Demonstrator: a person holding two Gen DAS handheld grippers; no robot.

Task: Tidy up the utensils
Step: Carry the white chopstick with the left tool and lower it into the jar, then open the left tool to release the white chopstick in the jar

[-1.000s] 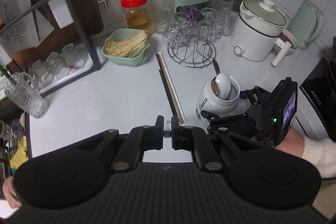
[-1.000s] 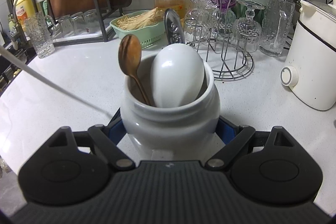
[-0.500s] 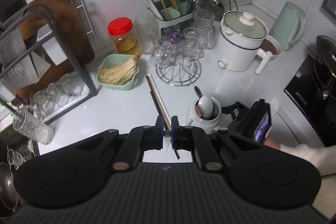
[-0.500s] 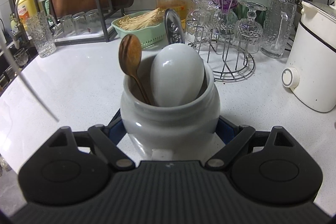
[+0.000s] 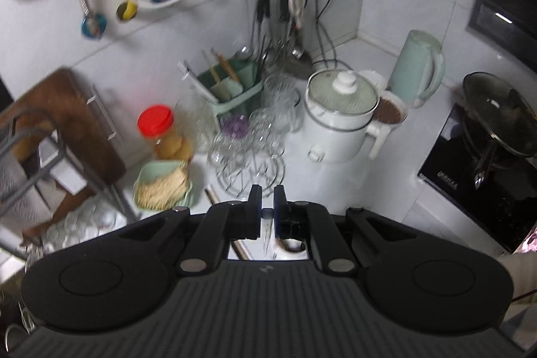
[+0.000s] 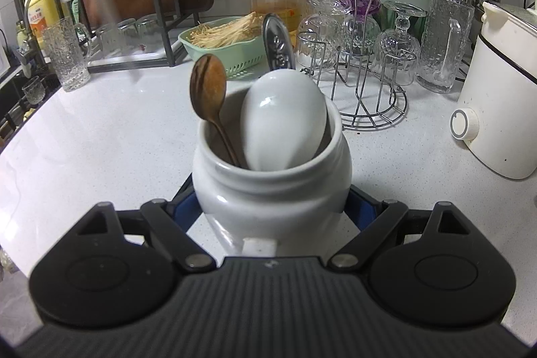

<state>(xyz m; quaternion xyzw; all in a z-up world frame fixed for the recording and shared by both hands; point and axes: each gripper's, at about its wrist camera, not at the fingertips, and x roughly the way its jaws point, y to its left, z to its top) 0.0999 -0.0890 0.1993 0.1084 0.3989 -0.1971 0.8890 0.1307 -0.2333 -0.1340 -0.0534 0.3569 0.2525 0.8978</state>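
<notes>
On the counter [image 6: 100,130], near and centre: jar [image 6: 272,190], clamped at the belly by the right gripper [image 6: 273,202], jaws about half spread and pressed to both sides. Already loaded with three pieces: white spoon [image 6: 283,123], wooden spoon [image 6: 208,89], metal handle [image 6: 277,46] at the far side. High above, left gripper [image 5: 267,207], all but closed, pinching what looks like a thin white chopstick [image 5: 267,213], hanging down over the jar's mouth. Judged roughly midway: spoons housed, this chopstick not yet dropped in. Left to do: more sticks [image 5: 211,195] lying on the counter, just near of the glass rack [image 5: 248,166].
</notes>
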